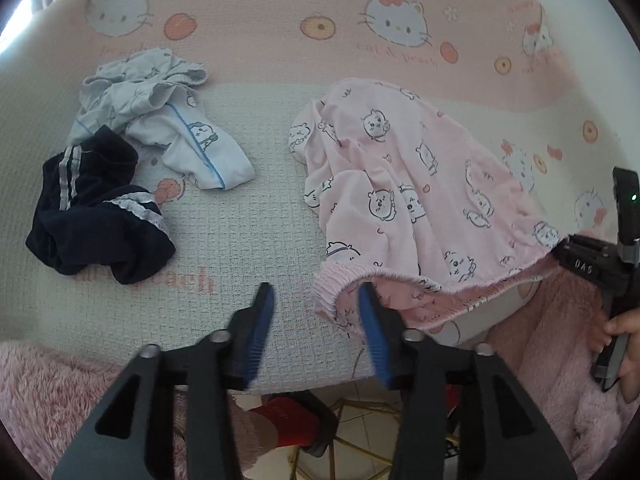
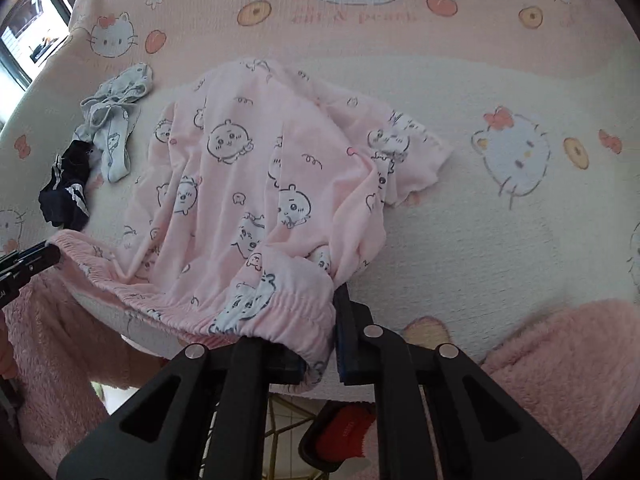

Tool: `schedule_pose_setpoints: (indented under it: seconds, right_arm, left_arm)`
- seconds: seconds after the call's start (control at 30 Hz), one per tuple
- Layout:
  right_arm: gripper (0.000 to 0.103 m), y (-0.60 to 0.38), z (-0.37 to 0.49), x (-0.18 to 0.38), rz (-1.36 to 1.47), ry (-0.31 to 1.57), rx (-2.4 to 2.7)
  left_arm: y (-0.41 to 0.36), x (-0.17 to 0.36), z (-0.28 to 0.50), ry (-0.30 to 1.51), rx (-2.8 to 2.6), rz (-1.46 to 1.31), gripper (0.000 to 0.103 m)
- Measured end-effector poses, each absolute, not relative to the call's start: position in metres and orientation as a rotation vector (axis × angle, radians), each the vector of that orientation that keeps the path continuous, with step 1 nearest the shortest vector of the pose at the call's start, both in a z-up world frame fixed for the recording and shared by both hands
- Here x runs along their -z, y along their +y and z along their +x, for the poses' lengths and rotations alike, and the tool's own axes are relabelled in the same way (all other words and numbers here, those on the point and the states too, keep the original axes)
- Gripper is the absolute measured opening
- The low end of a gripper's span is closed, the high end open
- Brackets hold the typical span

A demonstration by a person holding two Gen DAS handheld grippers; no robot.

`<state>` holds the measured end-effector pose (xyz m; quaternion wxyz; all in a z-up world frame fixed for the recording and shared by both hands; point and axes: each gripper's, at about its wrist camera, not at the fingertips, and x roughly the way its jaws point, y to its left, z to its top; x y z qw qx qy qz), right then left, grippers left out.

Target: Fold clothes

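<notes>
Pink shorts [image 1: 420, 184] printed with cartoon animals lie crumpled on the cat-print bed cover [image 1: 240, 220], with the elastic waistband [image 1: 400, 284] toward me and raised off the bed edge. My left gripper [image 1: 316, 292] is open; the waistband's left end sits just inside its right finger and nothing is pinched. In the right wrist view that gripper [image 2: 44, 254] touches the waistband's left end. My right gripper [image 2: 316, 332] is shut on the right end of the shorts' [image 2: 260, 168] waistband, and cloth drapes over its left finger. It shows at the far right [image 1: 576, 260], held by a hand [image 1: 624, 332].
A crumpled white garment with blue piping [image 1: 160, 120] and navy shorts with white stripes [image 1: 96, 208] lie left of the pink shorts. Fluffy pink fabric [image 2: 560, 360] covers the near bed edge on both sides. A foot in a red sock [image 1: 288, 420] is on the floor below.
</notes>
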<state>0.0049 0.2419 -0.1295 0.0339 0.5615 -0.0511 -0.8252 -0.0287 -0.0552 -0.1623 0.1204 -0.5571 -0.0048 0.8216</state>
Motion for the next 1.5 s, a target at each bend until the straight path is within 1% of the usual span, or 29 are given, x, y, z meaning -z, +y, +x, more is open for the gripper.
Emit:
schedule_pose_setpoints:
  seconds: [0.1, 0.27, 0.3, 0.33, 0.37, 0.43, 0.63, 0.73, 0.8, 0.83, 0.93, 1.03, 1.1, 1.13, 1.17, 1.23, 1.27, 1.3, 1.33, 1.4, 1.43, 1.47, 1.5]
  right_arm:
    - [0.009, 0.245, 0.005, 0.136, 1.696, -0.149, 2.561]
    - [0.009, 0.262, 0.012, 0.141, 1.64, -0.25, 2.559]
    - [0.009, 0.266, 0.018, 0.135, 1.637, -0.265, 2.557]
    - [0.009, 0.266, 0.02, 0.13, 1.646, -0.27, 2.543]
    - [0.009, 0.264, 0.02, 0.128, 1.659, -0.272, 2.526]
    - [0.009, 0.272, 0.026, 0.131, 1.697, -0.269, 2.468]
    - [0.01, 0.254, 0.033, 0.166, 1.833, -0.254, 2.323]
    - [0.013, 0.245, 0.032, 0.173, 1.795, -0.27, 2.201]
    - [0.013, 0.238, 0.035, 0.172, 1.712, -0.342, 2.081]
    - [0.013, 0.233, 0.037, 0.173, 1.714, -0.305, 2.082]
    - [0.013, 0.219, 0.043, 0.172, 1.74, -0.117, 2.141]
    - [0.013, 0.213, 0.049, 0.163, 1.744, 0.081, 2.264]
    - [0.015, 0.211, 0.052, 0.156, 1.745, 0.222, 2.359]
    - [0.017, 0.214, 0.053, 0.154, 1.761, 0.263, 2.392]
    - [0.019, 0.218, 0.052, 0.153, 1.783, 0.246, 2.389]
    - [0.021, 0.229, 0.049, 0.153, 1.8, -0.062, 2.257]
    - [0.021, 0.232, 0.046, 0.158, 1.792, -0.301, 2.135]
    - [0.021, 0.235, 0.047, 0.161, 1.79, -0.402, 2.077]
    - [0.021, 0.239, 0.049, 0.163, 1.795, -0.449, 2.049]
    - [0.019, 0.233, 0.057, 0.16, 1.823, -0.207, 2.136]
    - [0.017, 0.233, 0.06, 0.155, 1.806, -0.148, 2.167]
    - [0.012, 0.234, 0.063, 0.148, 1.78, -0.112, 2.195]
    - [0.01, 0.237, 0.064, 0.137, 1.746, -0.066, 2.255]
  left_arm:
    - [-0.036, 0.17, -0.028, 0.138, -2.363, -1.616, 0.06]
    - [-0.005, 0.194, -0.016, 0.395, -2.255, -1.628, 0.06]
    - [0.001, 0.197, -0.014, 0.439, -2.248, -1.621, 0.054]
    - [0.002, 0.199, -0.015, 0.49, -2.283, -1.629, 0.023]
    - [0.003, 0.199, -0.016, 0.544, -2.324, -1.639, 0.012]
    - [-0.003, 0.187, -0.018, 0.523, -2.408, -1.613, 0.009]
    - [-0.032, 0.113, -0.01, 0.224, -2.594, -1.459, 0.009]
    - [-0.046, 0.076, -0.005, 0.067, -2.673, -1.371, 0.009]
    - [-0.052, 0.068, -0.002, 0.019, -2.679, -1.362, 0.009]
    - [-0.054, 0.065, -0.001, -0.012, -2.673, -1.357, 0.009]
    - [-0.057, 0.061, 0.002, -0.107, -2.656, -1.338, 0.009]
    - [-0.054, 0.051, 0.01, -0.128, -2.67, -1.287, 0.009]
    - [-0.055, 0.042, 0.014, -0.129, -2.69, -1.254, 0.009]
    - [-0.056, 0.037, 0.015, -0.138, -2.698, -1.238, 0.009]
    - [-0.057, 0.033, 0.016, -0.147, -2.705, -1.222, 0.009]
    - [-0.059, 0.028, 0.017, -0.165, -2.705, -1.199, 0.009]
    - [-0.058, 0.026, 0.016, -0.166, -2.706, -1.195, 0.009]
    - [-0.058, 0.025, 0.016, -0.16, -2.704, -1.193, 0.009]
    - [-0.057, 0.024, 0.016, -0.153, -2.701, -1.192, 0.009]
    - [-0.058, 0.025, 0.015, -0.147, -2.691, -1.203, 0.009]
    - [-0.058, 0.026, 0.015, -0.152, -2.688, -1.214, 0.009]
    - [-0.059, 0.027, 0.014, -0.15, -2.682, -1.226, 0.009]
    - [-0.059, 0.027, 0.013, -0.147, -2.676, -1.237, 0.009]
